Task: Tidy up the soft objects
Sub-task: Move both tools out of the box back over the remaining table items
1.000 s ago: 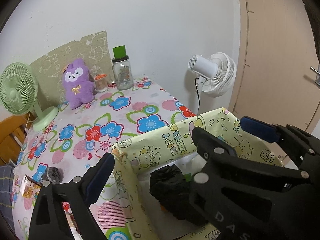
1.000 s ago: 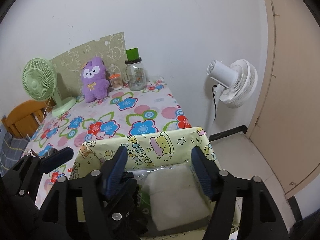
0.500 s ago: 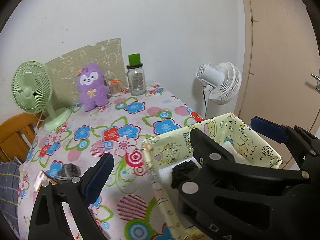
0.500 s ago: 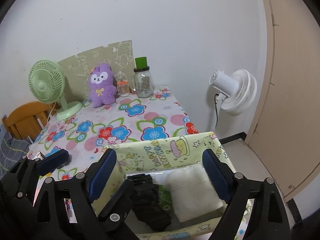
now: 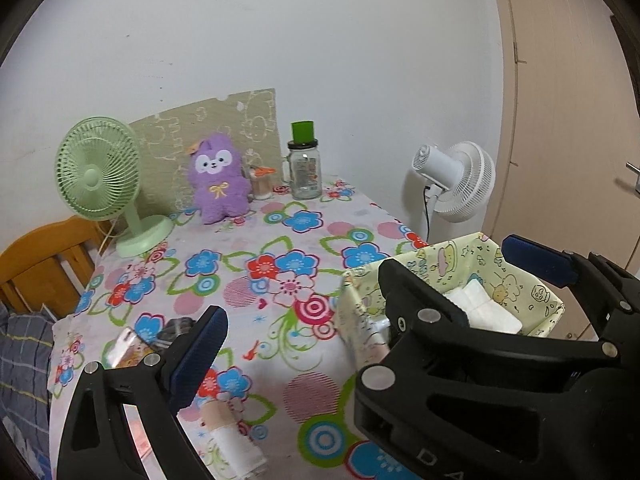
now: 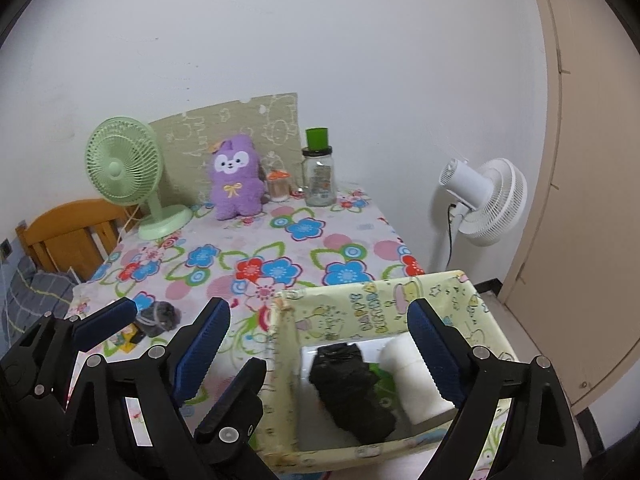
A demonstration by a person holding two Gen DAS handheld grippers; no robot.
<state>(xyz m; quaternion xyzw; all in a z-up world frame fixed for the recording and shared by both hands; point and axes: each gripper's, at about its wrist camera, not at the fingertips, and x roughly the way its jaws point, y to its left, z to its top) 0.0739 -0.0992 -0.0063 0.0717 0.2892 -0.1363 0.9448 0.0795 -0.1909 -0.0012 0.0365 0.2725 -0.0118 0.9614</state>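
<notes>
While two fans (one green, one white) and one purple plush stand behind, both grippers, left and right, tilt downward, jaws spread wide and empty.

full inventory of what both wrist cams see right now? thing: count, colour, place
storage box: 1, pale yellow cartoon print, near right table edge
black soft bundle: 1, black, in box
white roll: 1, white, in box, right of bundle
plush toy: 1, purple, back of table by wall
desk fan: 1, green, back left
jar: 1, clear, green cup on top, back
small jar: 1, orange lid, beside plush
grey bundle: 1, grey, near left
cream roll: 1, cream, front edge
floor fan: 1, white, right of table
chair: 1, wooden, left
left gripper: 1, black, blue pads, open
right gripper: 1, same, open over box
</notes>
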